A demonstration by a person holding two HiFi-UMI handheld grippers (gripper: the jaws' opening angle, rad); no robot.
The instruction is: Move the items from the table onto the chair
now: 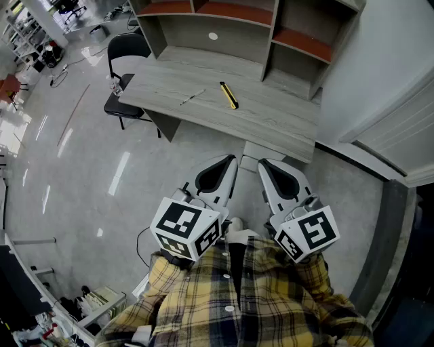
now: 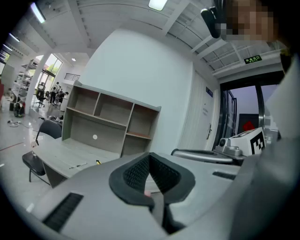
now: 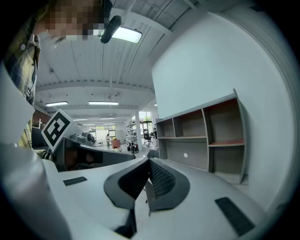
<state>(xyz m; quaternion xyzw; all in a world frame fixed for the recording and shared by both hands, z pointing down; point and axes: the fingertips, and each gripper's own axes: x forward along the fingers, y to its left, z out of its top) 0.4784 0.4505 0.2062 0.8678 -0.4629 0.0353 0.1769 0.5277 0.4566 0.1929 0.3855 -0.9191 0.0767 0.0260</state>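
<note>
On the grey table [image 1: 271,122] lie a yellow-and-black utility knife [image 1: 228,95] and a thin pen [image 1: 192,97] to its left. The black chair [image 1: 125,49] stands at the table's left end; a small clear object [image 1: 116,85] rests on its seat. Both grippers hang close to my body over the floor, well short of the table. My left gripper [image 1: 230,160] is shut and empty, as is my right gripper [image 1: 263,164]. In the left gripper view the pen [image 2: 77,165], the knife [image 2: 98,162] and the chair [image 2: 40,140] show far beyond the shut left gripper [image 2: 150,155].
An open shelf unit [image 1: 224,20] stands on the back of the table, also seen as the shelf unit [image 3: 206,136] in the right gripper view. A white wall and a door [image 1: 400,129] close off the right. Shiny floor [image 1: 81,176] spreads left; clutter lies at the lower left [image 1: 81,305].
</note>
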